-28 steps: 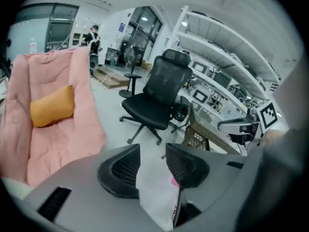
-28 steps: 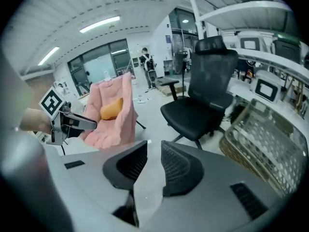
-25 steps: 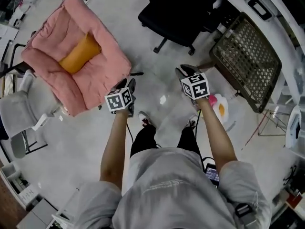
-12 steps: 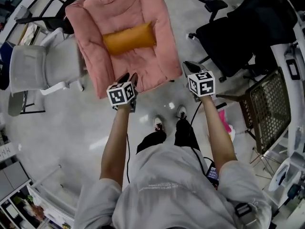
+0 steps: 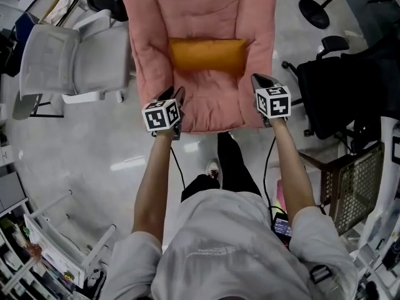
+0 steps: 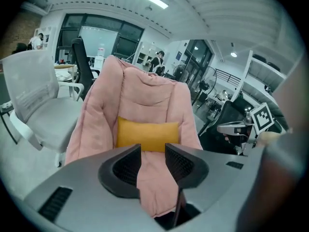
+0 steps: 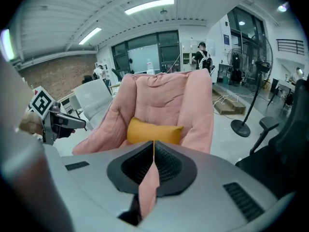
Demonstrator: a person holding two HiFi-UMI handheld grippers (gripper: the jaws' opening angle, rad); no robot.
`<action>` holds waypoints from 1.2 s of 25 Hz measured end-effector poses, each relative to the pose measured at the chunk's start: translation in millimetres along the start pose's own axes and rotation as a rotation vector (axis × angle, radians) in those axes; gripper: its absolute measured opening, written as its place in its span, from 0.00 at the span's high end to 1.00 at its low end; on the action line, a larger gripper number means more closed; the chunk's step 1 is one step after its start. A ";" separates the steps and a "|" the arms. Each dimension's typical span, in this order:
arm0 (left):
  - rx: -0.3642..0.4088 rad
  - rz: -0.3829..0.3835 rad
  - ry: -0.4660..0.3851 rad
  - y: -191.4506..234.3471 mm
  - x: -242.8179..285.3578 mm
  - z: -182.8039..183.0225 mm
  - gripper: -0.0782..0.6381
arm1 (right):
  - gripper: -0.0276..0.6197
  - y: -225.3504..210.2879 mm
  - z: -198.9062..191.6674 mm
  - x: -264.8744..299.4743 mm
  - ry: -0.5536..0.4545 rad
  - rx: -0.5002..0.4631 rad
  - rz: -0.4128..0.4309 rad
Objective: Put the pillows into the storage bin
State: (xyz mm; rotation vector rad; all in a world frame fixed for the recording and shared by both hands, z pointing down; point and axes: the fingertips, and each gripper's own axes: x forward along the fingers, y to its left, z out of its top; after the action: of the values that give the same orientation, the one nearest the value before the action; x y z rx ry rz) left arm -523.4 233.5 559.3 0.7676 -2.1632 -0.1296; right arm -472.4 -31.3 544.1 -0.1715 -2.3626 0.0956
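Jaws closed now, right gripper (image 5: 257, 78) faces armchair (image 5: 206, 5) (yellow pillow (image 5: 207, 55) on it).

A pink padded armchair (image 5: 206, 5) stands on a pale, glossy floor (image 5: 81, 161), seen from above with its seat toward the lower edge of the head view. A white office chair (image 5: 69, 58) stands just beside its left arm, and a black office chair (image 5: 337, 99) is near its right side. Beyond the black chair a round black fan base (image 5: 314, 12) sits on the floor, and a white rack (image 5: 50, 236) stands well apart at the lower left
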 end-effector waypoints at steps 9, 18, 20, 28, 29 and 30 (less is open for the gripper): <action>-0.072 0.074 0.027 69.3 107.7 59.7 0.65 | 0.90 -43.0 28.4 128.2 0.116 0.037 0.027; -0.195 0.145 0.040 129.0 203.2 80.5 0.60 | 0.71 -69.0 14.9 201.4 0.218 0.113 0.002; -0.211 0.169 0.054 143.7 216.3 78.2 0.60 | 0.71 -69.6 15.1 210.5 0.218 0.120 -0.011; -0.250 0.153 0.096 153.5 251.0 67.0 0.67 | 0.76 -69.2 11.1 228.0 0.243 0.128 -0.011; -0.232 0.148 0.105 150.0 253.0 66.3 0.73 | 0.79 -68.9 10.5 229.2 0.248 0.129 -0.011; -0.210 0.146 0.119 146.5 254.6 65.5 0.78 | 0.82 -68.7 9.9 229.7 0.252 0.126 -0.013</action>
State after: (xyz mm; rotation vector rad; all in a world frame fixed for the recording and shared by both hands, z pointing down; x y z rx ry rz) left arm -764.1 197.5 736.3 0.4846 -2.0457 -0.2263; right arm -648.6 -64.5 703.5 -0.1007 -2.0995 0.2041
